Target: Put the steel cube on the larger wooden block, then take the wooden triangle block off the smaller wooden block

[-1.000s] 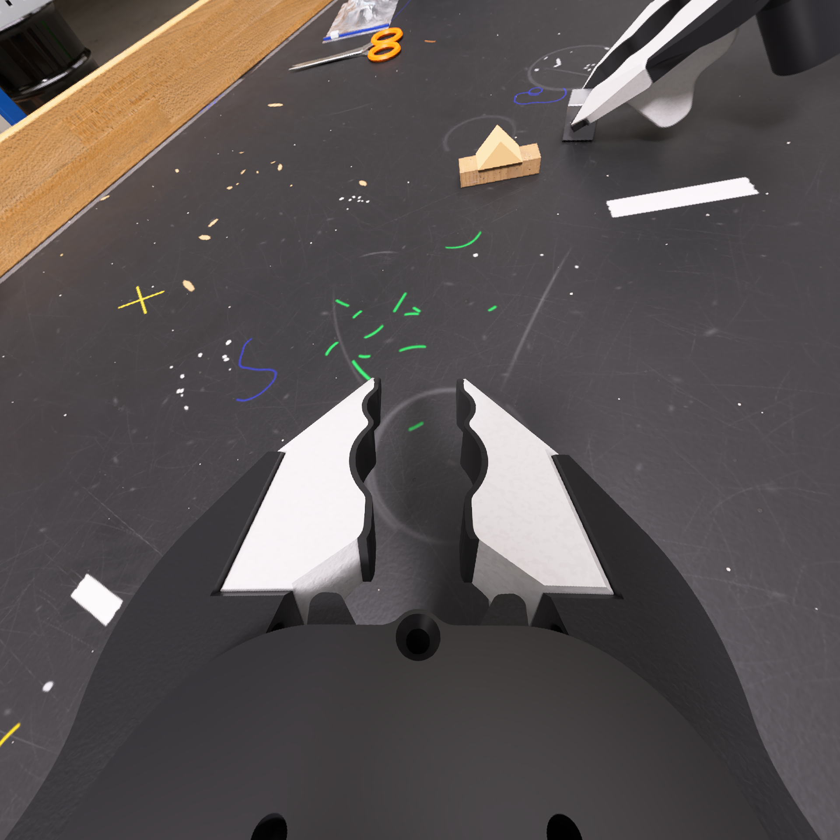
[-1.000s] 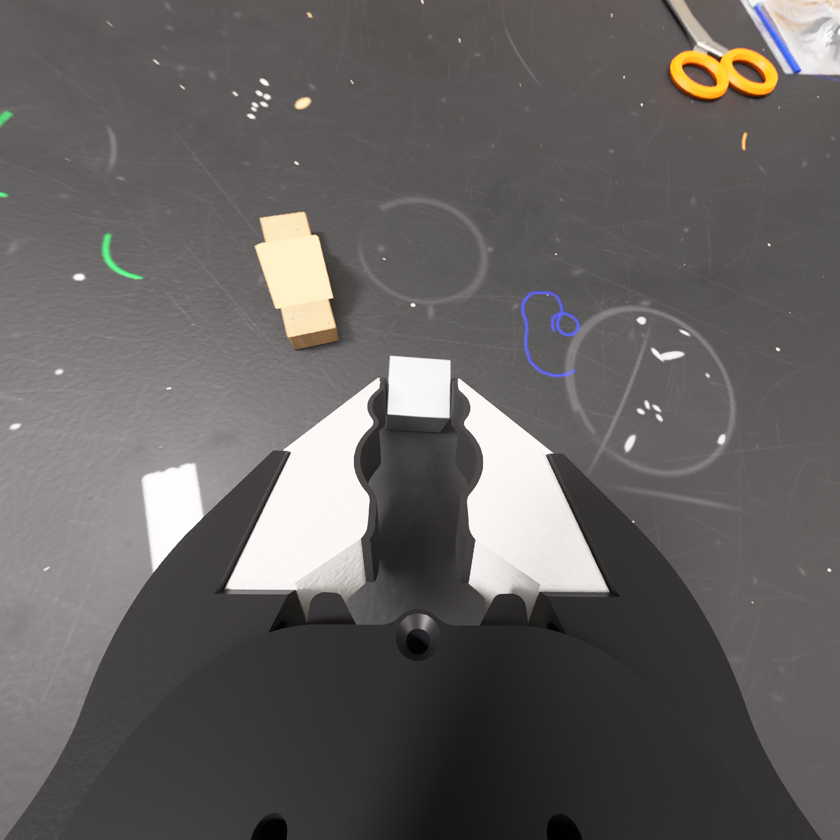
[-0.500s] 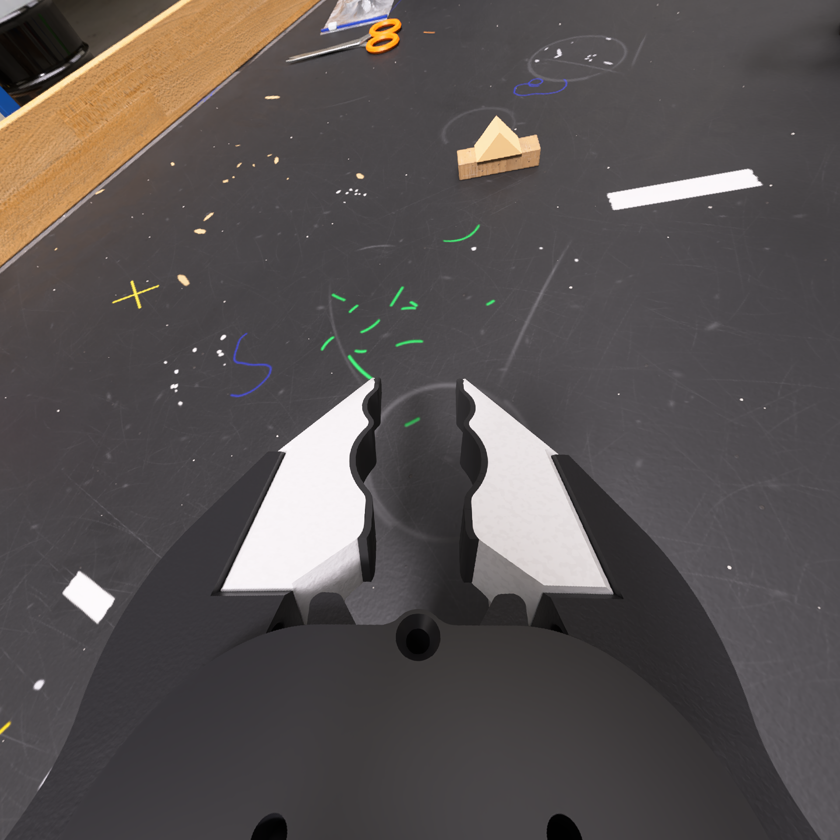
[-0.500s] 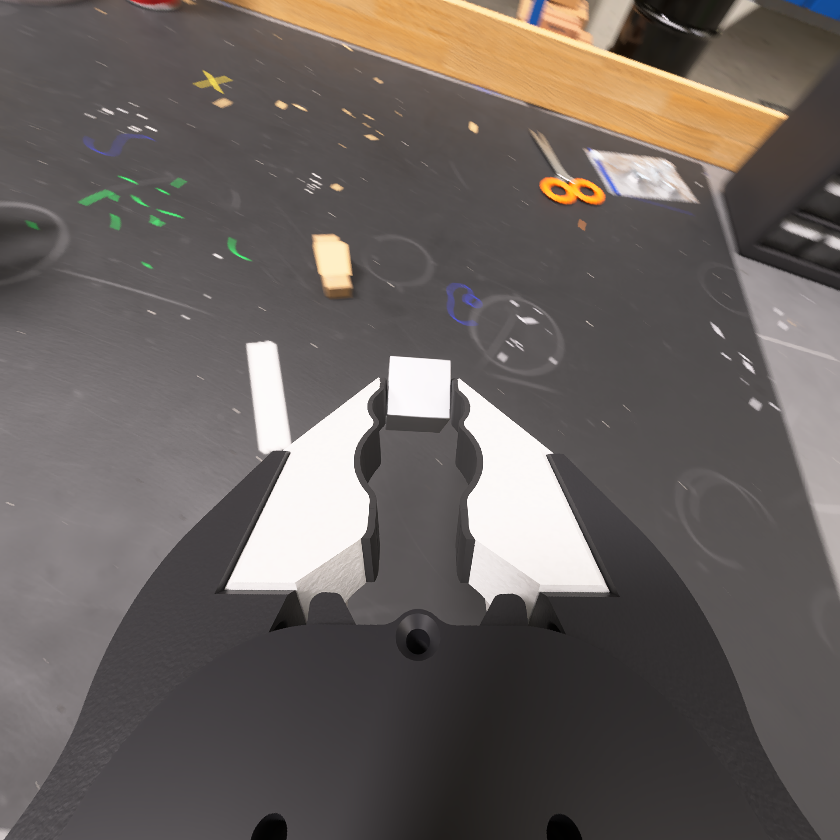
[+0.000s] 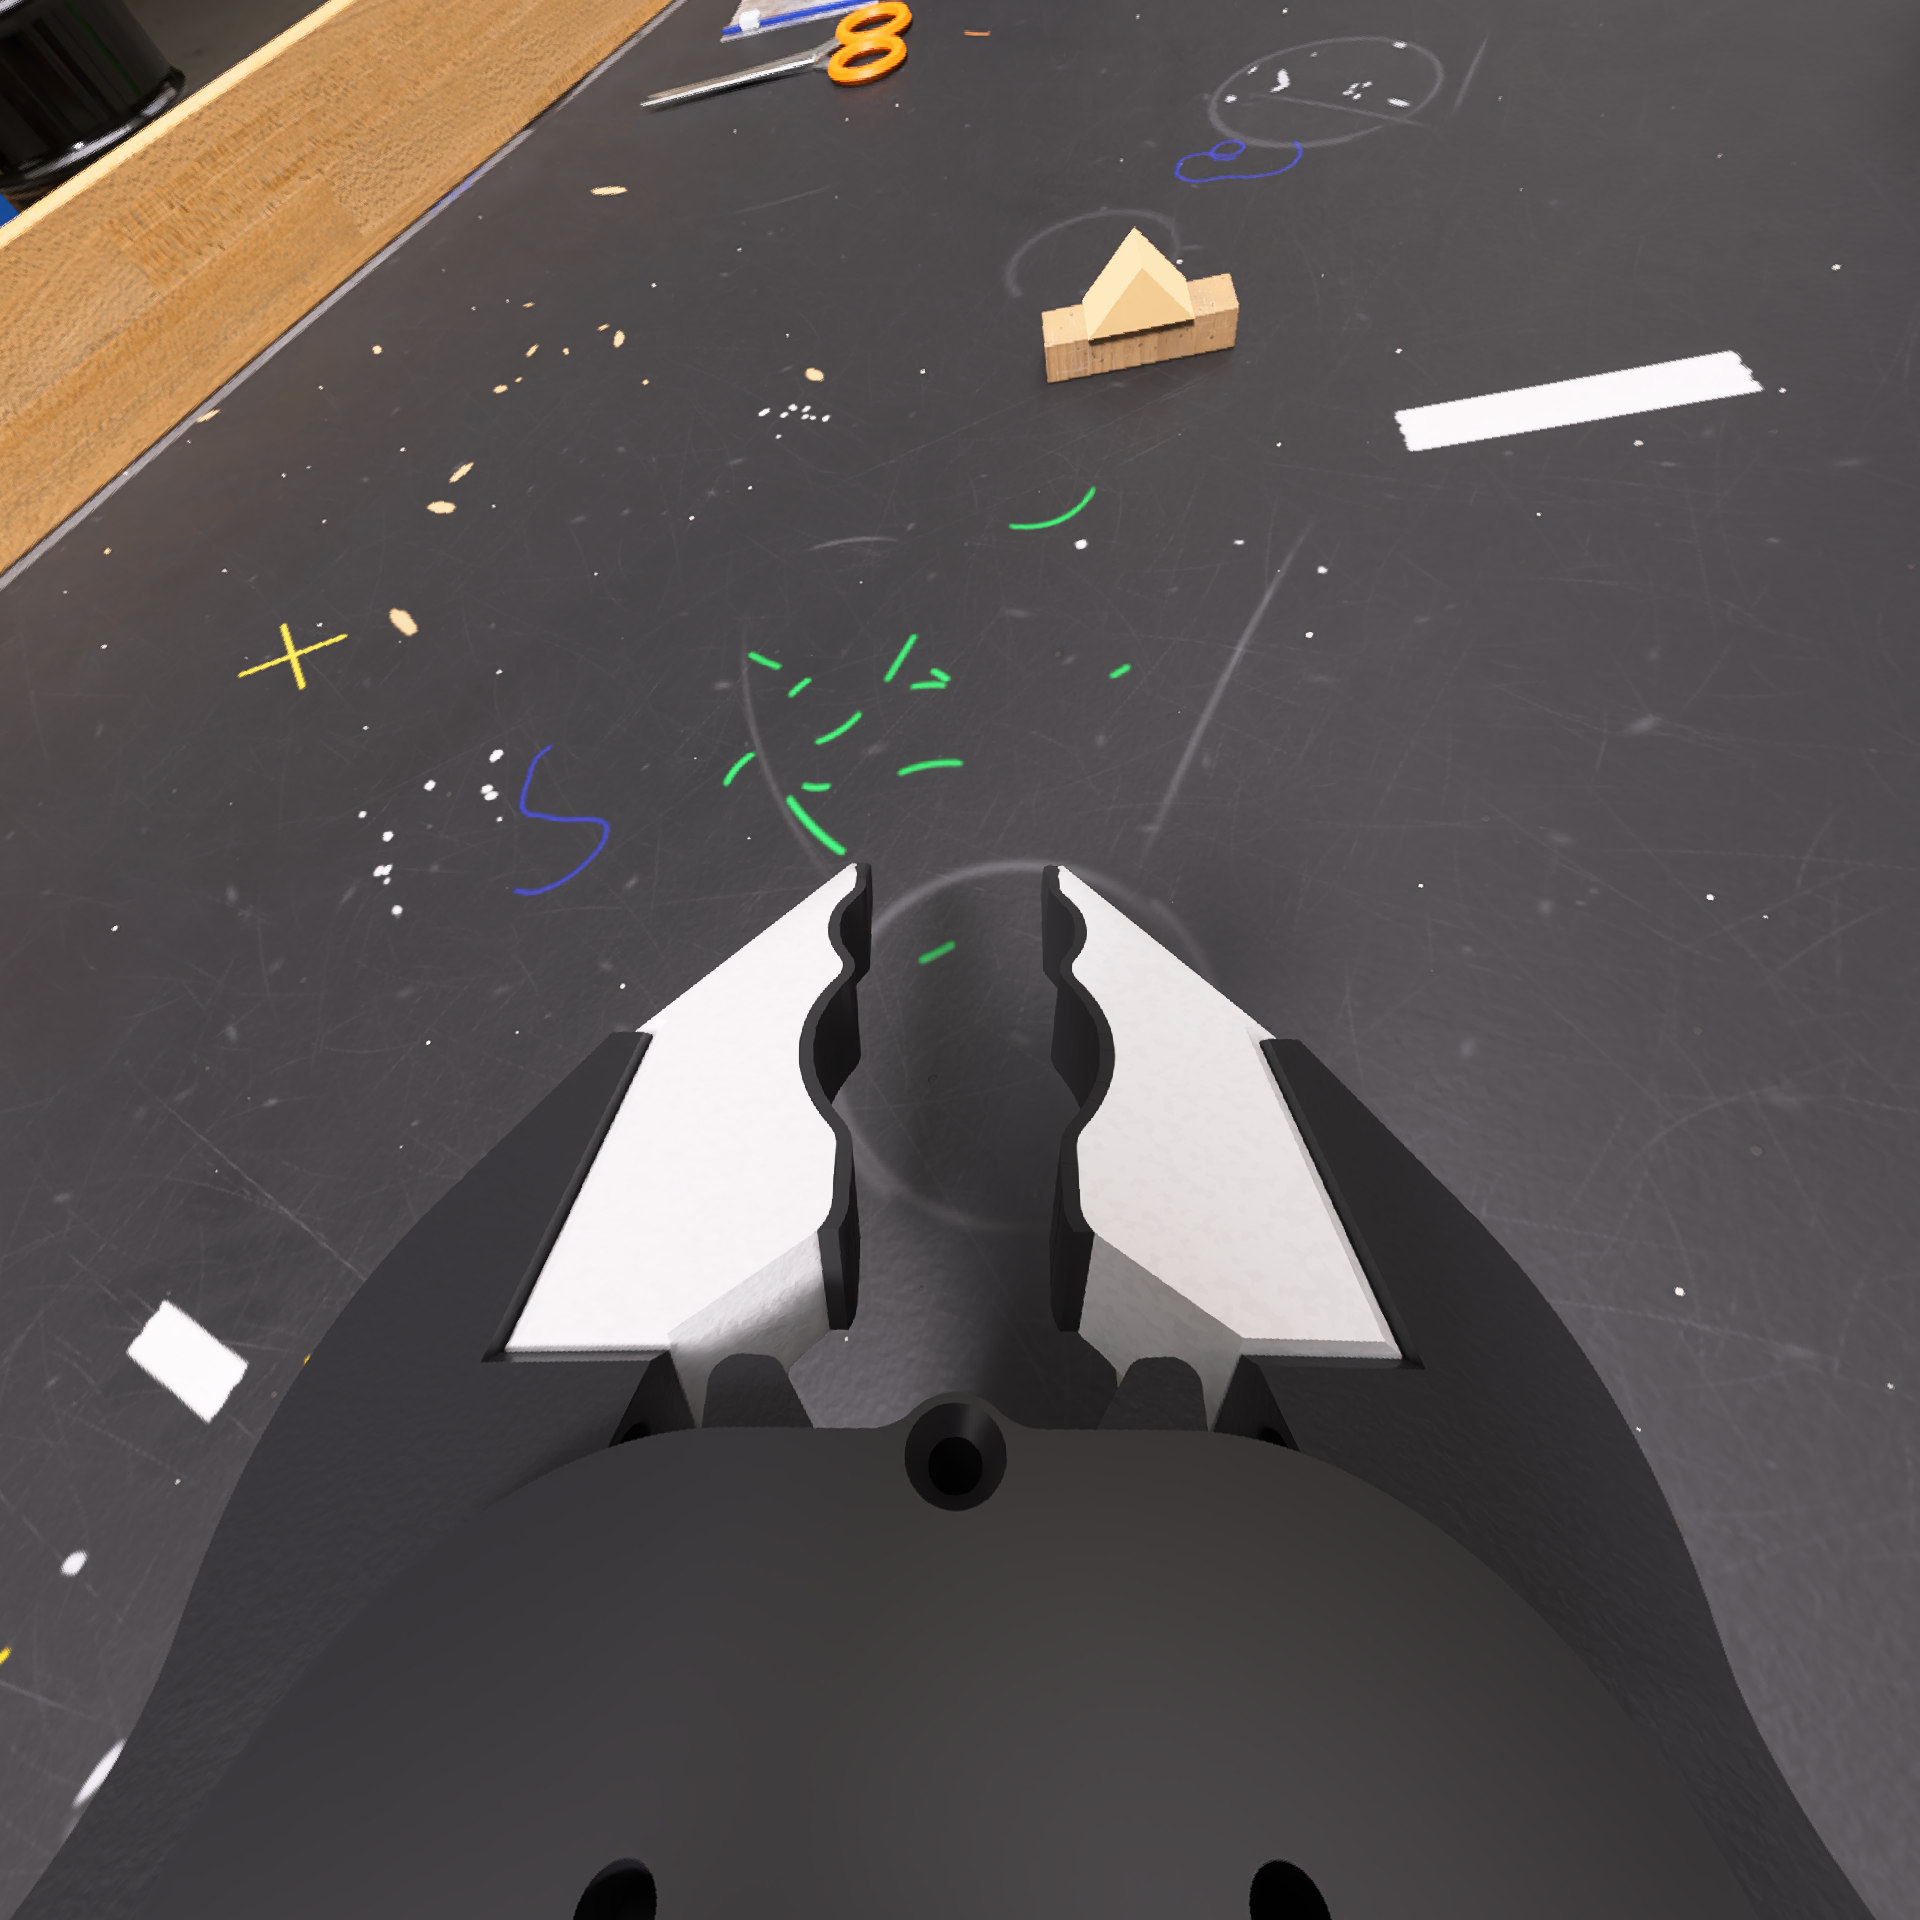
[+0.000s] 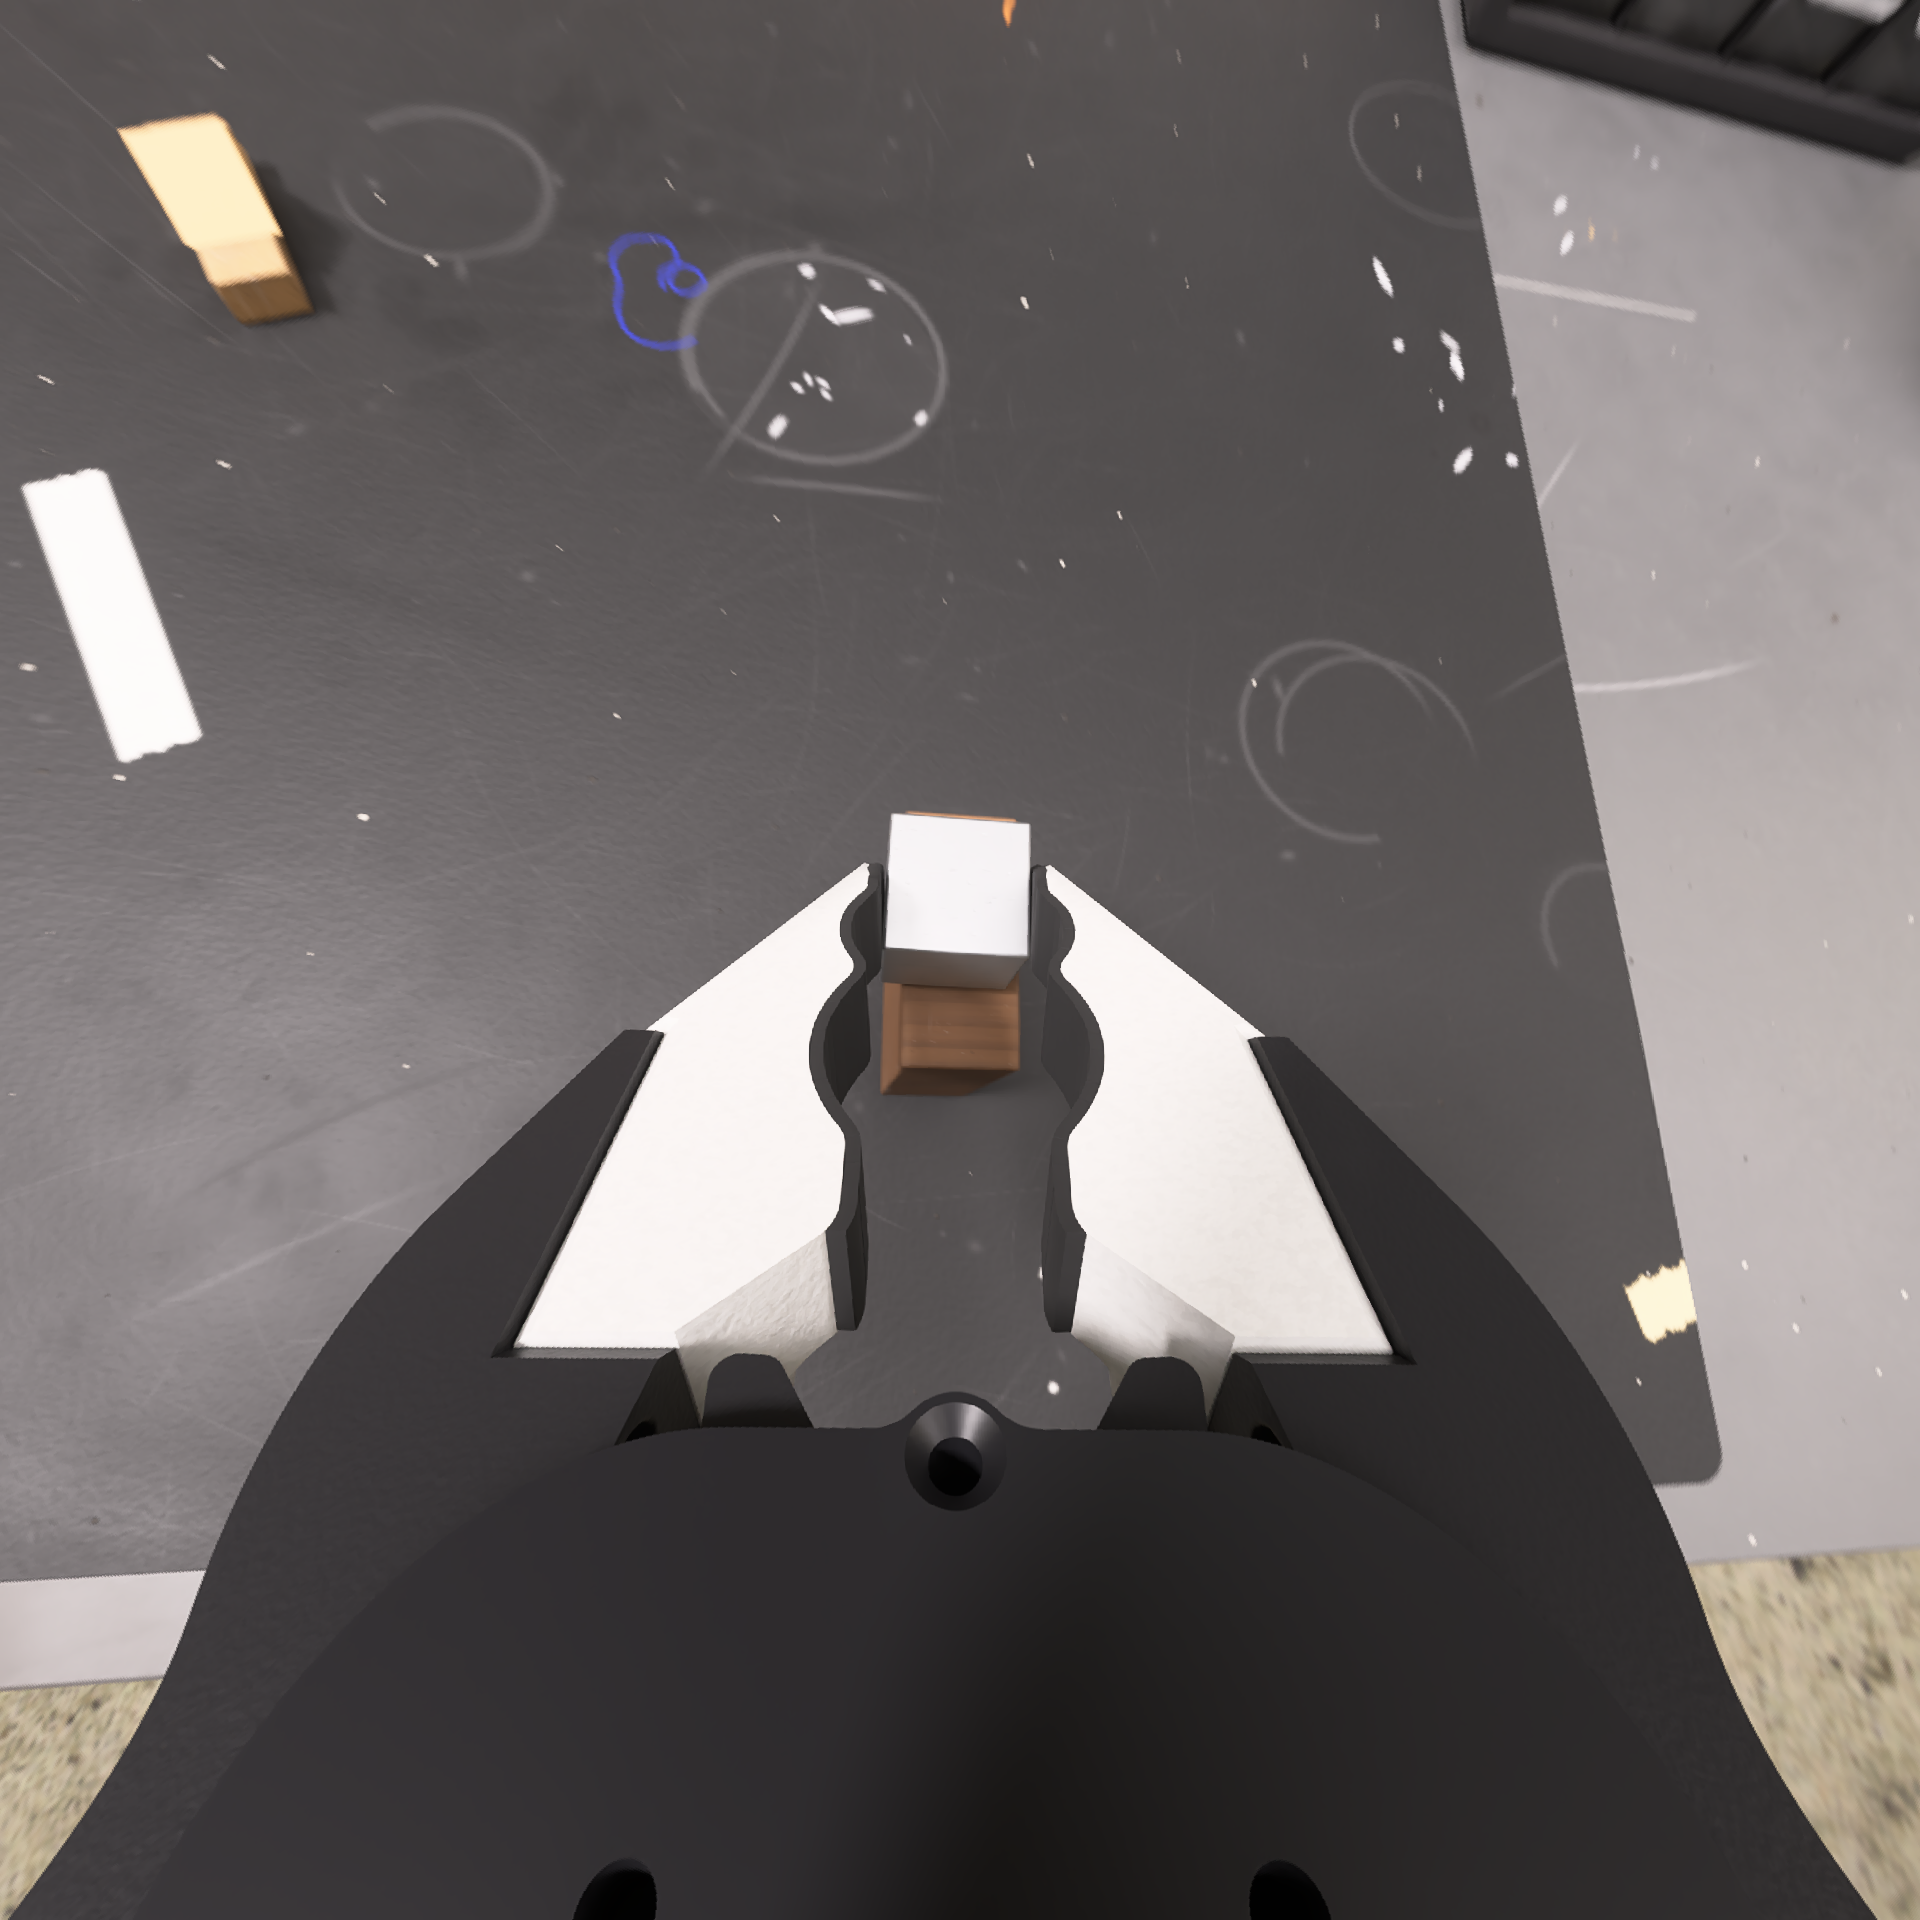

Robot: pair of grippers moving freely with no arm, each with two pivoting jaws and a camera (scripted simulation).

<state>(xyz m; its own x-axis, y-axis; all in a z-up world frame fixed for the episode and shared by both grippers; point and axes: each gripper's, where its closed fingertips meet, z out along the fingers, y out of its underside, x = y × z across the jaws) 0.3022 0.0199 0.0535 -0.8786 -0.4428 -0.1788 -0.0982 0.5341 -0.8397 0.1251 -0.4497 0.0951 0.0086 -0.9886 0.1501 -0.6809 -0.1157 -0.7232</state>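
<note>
My right gripper [image 6: 956, 883] is shut on the steel cube [image 6: 956, 902] at its fingertips. A darker brown wooden block [image 6: 948, 1039] stands on the dark mat right under the cube; whether the cube touches it I cannot tell. The pale wooden triangle block [image 5: 1135, 283] sits on the smaller flat wooden block [image 5: 1143, 343], far ahead of my left gripper [image 5: 956, 883], which is open and empty just above the mat. The same pair shows in the right wrist view, triangle [image 6: 197, 182] on block [image 6: 255, 275], at the upper left.
Orange-handled scissors [image 5: 821, 60] and a small plastic bag lie at the far end. A wooden board [image 5: 208, 239] runs along the left side. White tape strips [image 5: 1574, 400] [image 6: 109, 613] lie on the mat. The mat's right edge [image 6: 1621, 935] and front edge are close to the brown block.
My right gripper has carried the steel cube to the right and down, over the brown block near the mat's corner. My left gripper has hardly moved and stays open.
</note>
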